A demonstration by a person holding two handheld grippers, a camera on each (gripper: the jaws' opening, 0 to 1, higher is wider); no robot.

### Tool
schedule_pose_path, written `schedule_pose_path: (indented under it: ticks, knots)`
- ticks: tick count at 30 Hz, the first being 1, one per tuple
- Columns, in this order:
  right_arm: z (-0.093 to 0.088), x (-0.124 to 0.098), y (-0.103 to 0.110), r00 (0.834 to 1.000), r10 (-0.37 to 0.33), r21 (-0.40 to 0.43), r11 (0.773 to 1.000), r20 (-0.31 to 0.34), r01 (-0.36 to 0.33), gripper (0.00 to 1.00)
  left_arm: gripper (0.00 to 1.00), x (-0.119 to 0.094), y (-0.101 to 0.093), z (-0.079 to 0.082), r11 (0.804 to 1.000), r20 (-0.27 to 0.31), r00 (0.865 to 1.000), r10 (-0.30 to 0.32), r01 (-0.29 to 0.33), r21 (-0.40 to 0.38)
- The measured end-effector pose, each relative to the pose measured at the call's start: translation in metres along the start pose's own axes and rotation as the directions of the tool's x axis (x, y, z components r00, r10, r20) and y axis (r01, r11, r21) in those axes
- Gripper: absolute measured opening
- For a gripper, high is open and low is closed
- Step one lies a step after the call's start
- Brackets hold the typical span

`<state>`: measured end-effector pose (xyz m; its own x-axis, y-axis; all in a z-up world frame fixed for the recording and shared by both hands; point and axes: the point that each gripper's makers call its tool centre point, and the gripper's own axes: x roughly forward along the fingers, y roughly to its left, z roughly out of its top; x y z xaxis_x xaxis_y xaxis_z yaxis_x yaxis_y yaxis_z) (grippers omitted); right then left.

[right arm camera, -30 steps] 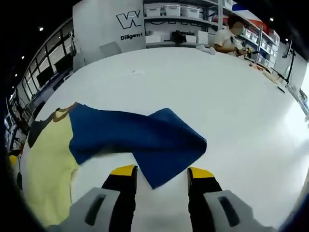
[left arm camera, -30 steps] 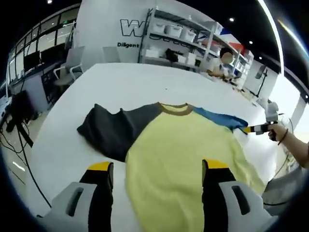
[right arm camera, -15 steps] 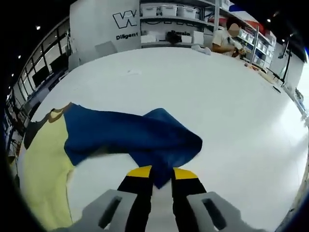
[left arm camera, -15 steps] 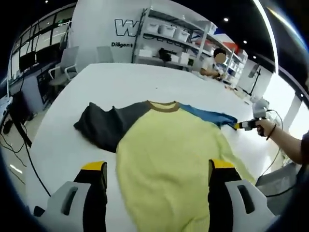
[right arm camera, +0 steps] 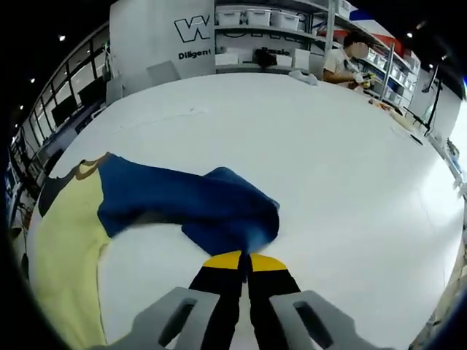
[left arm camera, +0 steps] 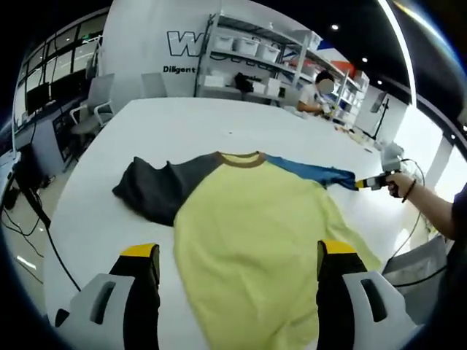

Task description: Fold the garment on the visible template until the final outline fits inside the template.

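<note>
From my left gripper (left arm camera: 237,255), jaws spread wide and holding nothing, I see the yellow long-sleeved shirt with a brown collar (left arm camera: 252,233) lying flat on the broad white table (left arm camera: 182,127). Its yellow body runs from the centre down between my jaws toward 6 o'clock. The dark grey sleeve (left arm camera: 157,189) lies bunched toward 9 o'clock, and the blue sleeve (left arm camera: 310,171) stretches toward 3 o'clock, where my right gripper (left arm camera: 372,182) has its end.

From the right gripper (right arm camera: 241,261), the yellow-tipped jaws are pressed together on the edge of the blue sleeve (right arm camera: 193,204), which lies rumpled and folded over itself just ahead of them. The yellow body (right arm camera: 62,240) sits at 8 o'clock.

On the far white wall (right arm camera: 157,33) at 12 o'clock I read a large outlined "W" and the start of a word, "Diligent"; the rest is cut off by metal shelving with white bins (left arm camera: 255,62). A person (right arm camera: 346,62) sits at the table's far edge.
</note>
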<state>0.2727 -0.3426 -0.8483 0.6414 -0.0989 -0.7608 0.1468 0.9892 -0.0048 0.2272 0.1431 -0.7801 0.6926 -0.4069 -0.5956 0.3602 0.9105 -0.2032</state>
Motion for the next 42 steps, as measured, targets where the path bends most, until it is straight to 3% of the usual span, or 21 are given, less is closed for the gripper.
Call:
schedule_pose_path:
  ticks: [11, 20, 24, 32, 40, 42]
  knots:
    - [-0.001, -0.018, -0.039, 0.996, -0.084, -0.148, 0.986, -0.044, 0.076, 0.00, 0.90, -0.006, -0.005, -0.007, 1.000, -0.017, 1.000, -0.013, 0.013, 0.011]
    - [0.029, -0.021, -0.066, 0.990, -0.143, -0.271, 0.953, -0.008, 0.135, 0.00, 0.90, -0.009, -0.007, -0.006, 0.999, -0.011, 1.000, -0.025, 0.025, 0.028]
    - [0.042, -0.009, -0.078, 0.989, -0.148, -0.278, 0.950, -0.008, 0.140, 0.00, 0.89, -0.010, -0.006, -0.007, 0.999, -0.012, 1.000, -0.028, 0.028, 0.031]
    - [0.047, 0.031, -0.093, 0.991, -0.123, -0.231, 0.967, -0.059, 0.106, 0.00, 0.89, -0.012, 0.000, -0.007, 1.000, -0.013, 1.000, -0.014, 0.015, 0.026]
    - [0.058, 0.052, -0.093, 0.995, -0.100, -0.214, 0.972, -0.014, 0.095, 0.00, 0.87, -0.010, 0.001, -0.011, 1.000, -0.025, 1.000, -0.005, 0.005, 0.024]
    - [0.059, 0.060, -0.097, 0.995, -0.101, -0.178, 0.979, -0.010, 0.098, 0.00, 0.87, -0.009, 0.002, -0.011, 1.000, -0.028, 1.000, -0.003, 0.004, 0.026]
